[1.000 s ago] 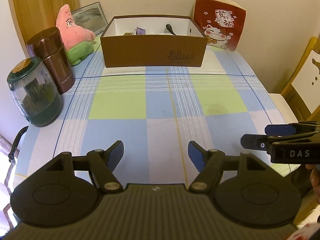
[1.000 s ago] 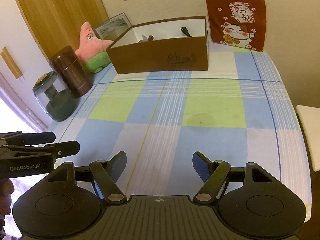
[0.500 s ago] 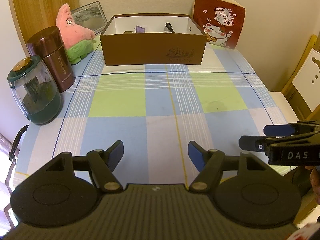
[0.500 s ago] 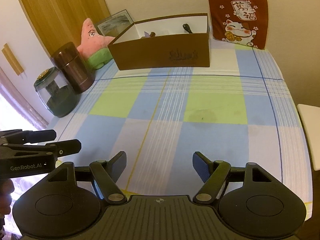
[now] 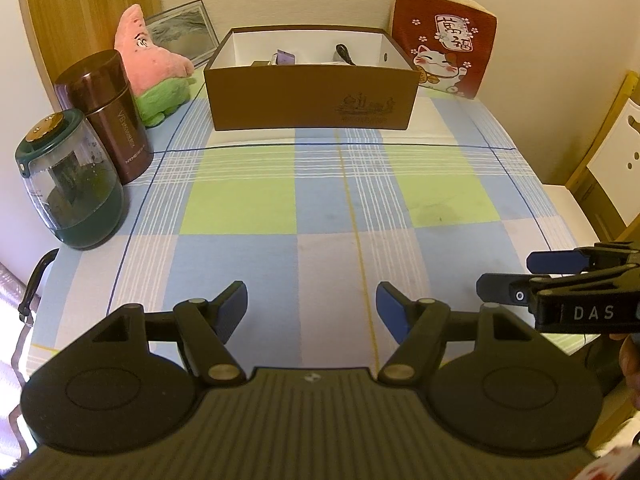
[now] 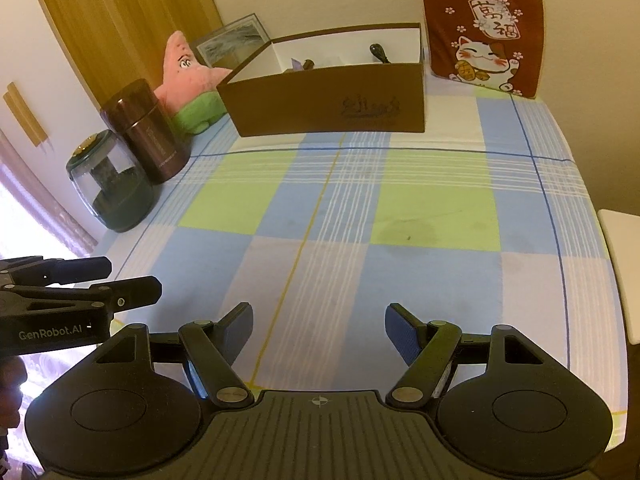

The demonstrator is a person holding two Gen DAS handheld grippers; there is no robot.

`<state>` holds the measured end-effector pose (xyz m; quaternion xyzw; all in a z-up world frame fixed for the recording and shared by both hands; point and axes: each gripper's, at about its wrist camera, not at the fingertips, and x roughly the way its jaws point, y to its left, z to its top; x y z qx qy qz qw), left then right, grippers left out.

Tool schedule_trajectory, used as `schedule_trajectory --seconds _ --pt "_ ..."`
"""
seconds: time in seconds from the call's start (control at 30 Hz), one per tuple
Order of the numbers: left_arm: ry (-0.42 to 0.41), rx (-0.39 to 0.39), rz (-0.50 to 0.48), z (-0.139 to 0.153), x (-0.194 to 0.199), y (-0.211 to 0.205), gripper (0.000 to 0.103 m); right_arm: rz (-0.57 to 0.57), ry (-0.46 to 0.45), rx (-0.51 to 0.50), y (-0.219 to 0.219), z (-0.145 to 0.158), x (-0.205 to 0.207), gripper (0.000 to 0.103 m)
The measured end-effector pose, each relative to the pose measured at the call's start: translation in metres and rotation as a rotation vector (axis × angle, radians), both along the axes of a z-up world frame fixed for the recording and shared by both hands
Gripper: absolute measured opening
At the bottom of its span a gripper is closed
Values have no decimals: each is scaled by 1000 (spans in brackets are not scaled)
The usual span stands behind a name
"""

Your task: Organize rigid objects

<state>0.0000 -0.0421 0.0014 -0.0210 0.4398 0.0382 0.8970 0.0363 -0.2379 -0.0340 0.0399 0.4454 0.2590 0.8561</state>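
A brown cardboard box (image 5: 312, 96) (image 6: 328, 104) with a white inside stands at the far end of the checked tablecloth (image 5: 320, 208) (image 6: 360, 220). Small items lie in it, among them a purple piece (image 5: 285, 57) and a black one (image 5: 343, 53). My left gripper (image 5: 311, 308) hovers open over the near edge of the cloth, nothing between its blue pads. My right gripper (image 6: 319, 328) is open and empty too, beside it. Each gripper shows in the other's view: the right one (image 5: 532, 276) at the right, the left one (image 6: 116, 280) at the left.
Along the left edge stand a dark green clear-walled jar (image 5: 72, 192) (image 6: 112, 184) and a maroon canister (image 5: 106, 114) (image 6: 146, 132). Behind them lie a pink and green plush star (image 5: 156, 76) (image 6: 192, 80) and a framed picture (image 5: 182, 34). A red cat cushion (image 5: 444, 40) (image 6: 484, 32) leans on the wall; a wooden chair (image 5: 612, 152) is at right.
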Motion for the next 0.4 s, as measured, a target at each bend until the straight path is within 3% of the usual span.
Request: schedule_trajectory --seconds 0.4 --pt "4 -7 -5 -2 4 1 68 3 10 -8 3 -3 4 70"
